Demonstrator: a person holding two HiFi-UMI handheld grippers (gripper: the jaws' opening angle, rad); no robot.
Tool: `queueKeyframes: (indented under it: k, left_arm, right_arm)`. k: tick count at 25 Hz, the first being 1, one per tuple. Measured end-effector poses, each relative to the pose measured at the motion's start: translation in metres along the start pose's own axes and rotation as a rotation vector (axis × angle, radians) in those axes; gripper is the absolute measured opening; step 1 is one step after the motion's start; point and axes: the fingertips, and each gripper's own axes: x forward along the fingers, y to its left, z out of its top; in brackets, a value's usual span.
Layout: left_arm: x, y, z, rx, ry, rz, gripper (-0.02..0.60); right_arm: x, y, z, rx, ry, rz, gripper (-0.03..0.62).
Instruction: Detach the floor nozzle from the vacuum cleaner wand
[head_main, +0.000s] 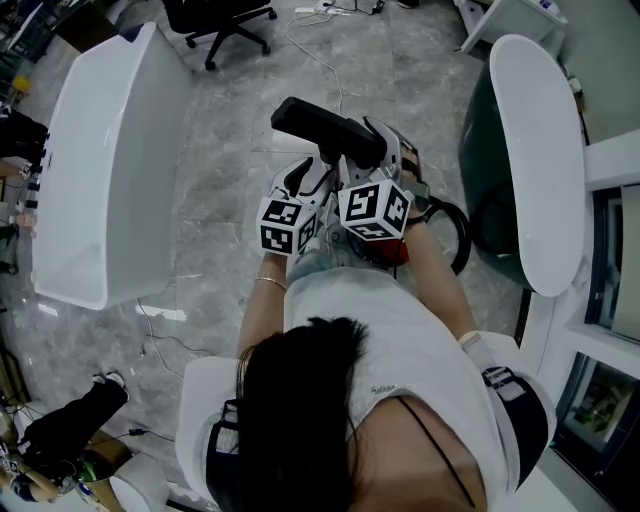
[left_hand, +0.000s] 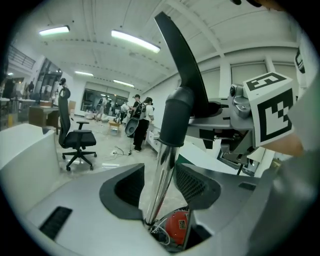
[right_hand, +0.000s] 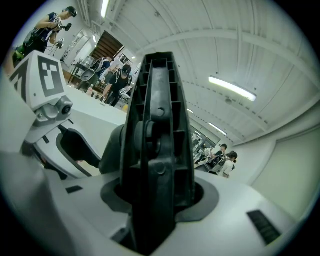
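The black floor nozzle (head_main: 322, 125) sticks out in front of the person, held over the marble floor. In the left gripper view it rises as a dark blade (left_hand: 182, 60) from a black collar on the chrome wand (left_hand: 161, 172). My left gripper (left_hand: 160, 189) is open, and the wand runs between its pads (left_hand: 125, 187) with a gap on each side. My right gripper (right_hand: 155, 196) is shut on the nozzle's ribbed underside (right_hand: 157, 130). In the head view both marker cubes sit side by side, left gripper (head_main: 308, 180) and right gripper (head_main: 378, 152). A red vacuum part (left_hand: 176, 227) shows below the wand.
A long white table (head_main: 100, 170) lies to the left and a white oval table (head_main: 540, 160) to the right. A black hose (head_main: 458, 235) loops by the person's right arm. An office chair (head_main: 225, 25) and a floor cable (head_main: 315, 50) are ahead. Several people (left_hand: 140, 120) stand far off.
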Motion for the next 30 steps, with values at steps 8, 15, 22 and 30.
queueKeyframes:
  k: [8,15,22,30]
  left_arm:
    - [0.024,-0.008,0.003,0.033,0.012,-0.057,0.193]
    - [0.041,-0.013,-0.001,0.044,0.008,-0.062,0.193]
    - [0.047,-0.008,0.006,0.034,-0.059,-0.039,0.160]
    - [0.048,-0.007,0.006,0.056,-0.065,-0.047,0.150]
  right_arm:
    - [0.003,0.001,0.004,0.001,0.013,0.009,0.192]
    - [0.001,0.004,0.000,-0.004,0.018,0.020,0.192]
    - [0.002,0.003,0.000,-0.004,0.026,0.027,0.192]
    - [0.003,0.004,0.000,-0.009,0.023,0.030,0.192]
